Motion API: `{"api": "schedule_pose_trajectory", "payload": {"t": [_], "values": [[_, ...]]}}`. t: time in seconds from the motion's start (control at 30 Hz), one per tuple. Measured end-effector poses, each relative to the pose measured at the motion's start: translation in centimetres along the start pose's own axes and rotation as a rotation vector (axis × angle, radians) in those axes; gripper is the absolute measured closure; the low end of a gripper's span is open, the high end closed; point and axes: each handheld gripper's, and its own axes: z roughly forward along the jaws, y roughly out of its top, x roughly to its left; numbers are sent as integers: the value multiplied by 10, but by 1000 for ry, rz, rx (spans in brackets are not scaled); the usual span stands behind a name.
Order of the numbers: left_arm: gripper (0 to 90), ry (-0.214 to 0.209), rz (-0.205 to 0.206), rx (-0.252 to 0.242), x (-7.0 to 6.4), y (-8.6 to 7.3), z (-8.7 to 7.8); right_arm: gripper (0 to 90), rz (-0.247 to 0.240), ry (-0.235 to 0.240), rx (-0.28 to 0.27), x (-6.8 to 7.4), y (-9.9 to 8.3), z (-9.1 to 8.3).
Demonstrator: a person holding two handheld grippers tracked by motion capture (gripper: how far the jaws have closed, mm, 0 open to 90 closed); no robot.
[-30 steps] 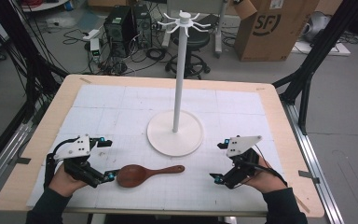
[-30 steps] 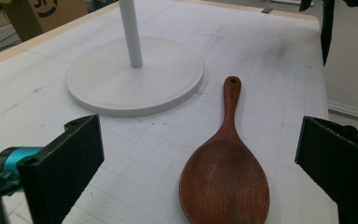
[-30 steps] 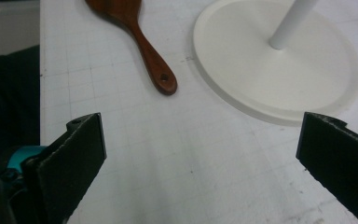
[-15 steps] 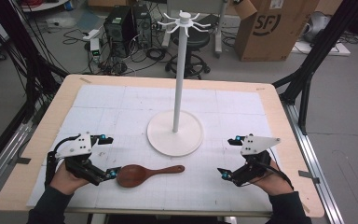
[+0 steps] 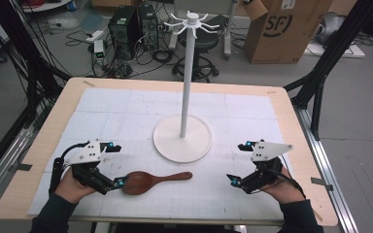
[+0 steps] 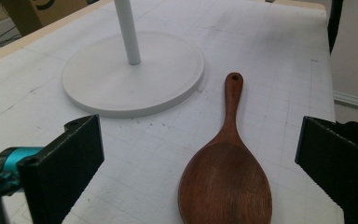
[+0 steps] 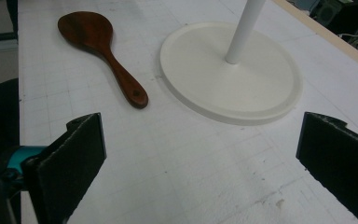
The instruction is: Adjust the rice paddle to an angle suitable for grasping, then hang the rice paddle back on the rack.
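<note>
The gridded white surface (image 5: 126, 111) carries a white hook stand (image 5: 183, 141) (round base, tall pole) at its middle. A brown wooden spoon (image 5: 150, 180) lies flat just before the base, its bowl between the spread jaws of the left gripper (image 5: 114, 165). The right gripper (image 5: 238, 162), jaws likewise released, sits well apart.

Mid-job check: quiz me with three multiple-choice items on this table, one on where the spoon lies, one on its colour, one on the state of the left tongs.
1. The wooden spoon lies: A on the stand's base; B flat on the table in front of the base; C hung on the stand.
2. Its colour: A white; B black; C dark brown.
3. The left tongs are: A open; B shut on the spoon; C shut empty.

B: it lies on the mat, clear of the white stand.
C: reddish-brown wood.
A: jaws wide apart either side of the bowl.
</note>
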Motion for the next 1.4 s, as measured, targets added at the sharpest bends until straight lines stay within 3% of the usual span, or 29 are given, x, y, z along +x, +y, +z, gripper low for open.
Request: {"api": "schedule_pose_trajectory", "payload": {"t": [0.3,0.57,0.6,0.7,0.97,1.17,1.33,1.4], "values": [[17,2,0,10,2,6,2,6,9,10,13,0,-4,3],[17,-3,20,88,1,15,16,6,10,14,7,0,-5,2],[17,-1,41,121,0,17,17,6,9,13,6,-1,-5,2],[16,-11,40,137,0,18,17,6,6,15,9,-1,-5,3],[17,1,88,275,0,26,12,6,1,26,9,-1,-5,4],[16,-6,121,359,1,34,19,6,-1,23,17,-1,-5,4],[17,-55,159,428,-2,44,30,6,1,23,21,-2,-6,4],[17,-63,164,434,-2,45,32,5,4,16,21,-2,-6,4]]}}
